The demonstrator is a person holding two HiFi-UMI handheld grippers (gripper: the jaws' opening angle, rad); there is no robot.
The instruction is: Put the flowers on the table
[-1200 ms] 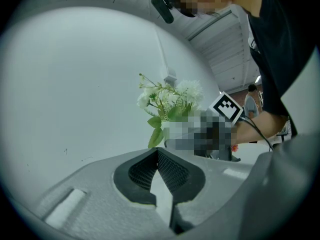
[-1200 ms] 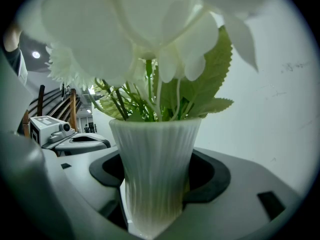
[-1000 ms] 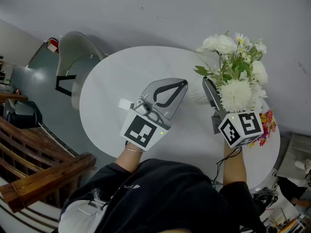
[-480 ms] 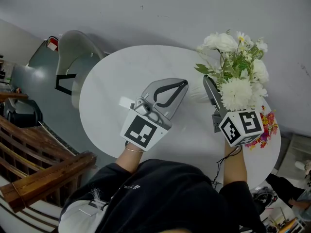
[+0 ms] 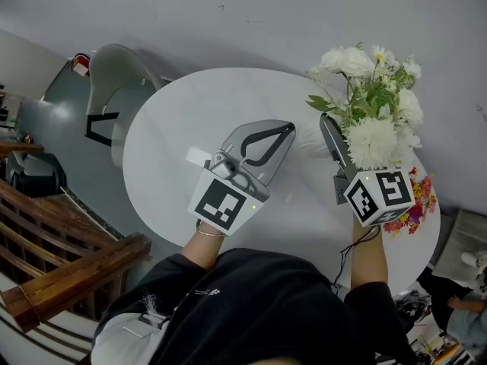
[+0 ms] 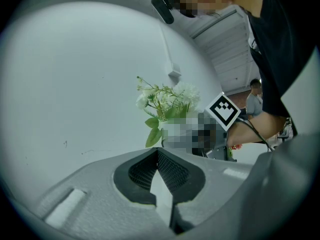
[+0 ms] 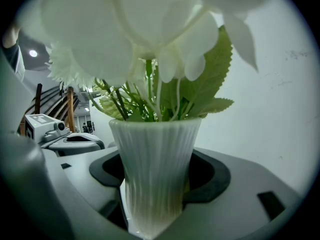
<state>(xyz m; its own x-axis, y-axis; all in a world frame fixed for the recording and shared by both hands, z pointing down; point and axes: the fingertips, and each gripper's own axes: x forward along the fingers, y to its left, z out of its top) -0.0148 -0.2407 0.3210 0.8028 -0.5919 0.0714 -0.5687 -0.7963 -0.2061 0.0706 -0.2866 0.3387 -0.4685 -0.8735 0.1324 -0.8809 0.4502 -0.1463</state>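
A bunch of white flowers (image 5: 373,116) with green leaves stands in a white ribbed vase (image 7: 157,174). My right gripper (image 5: 336,132) is shut on that vase, holding it upright above the right part of the round white table (image 5: 183,109). In the right gripper view the vase fills the gap between the jaws, and the blooms (image 7: 135,29) cover the top of the picture. My left gripper (image 5: 283,131) hovers over the table's middle, shut with nothing in it. In the left gripper view its tips (image 6: 158,151) meet, and the flowers (image 6: 167,101) show beyond them to the right.
A grey chair (image 5: 118,90) stands at the table's left edge. Small red and yellow flowers (image 5: 417,200) lie at the table's right rim, by my right hand. A small white object (image 5: 196,158) lies on the table beside my left gripper. Wooden rails (image 5: 61,272) run at the lower left.
The right gripper with the vase of flowers has drifted slightly to the right. The left gripper has stayed in place.
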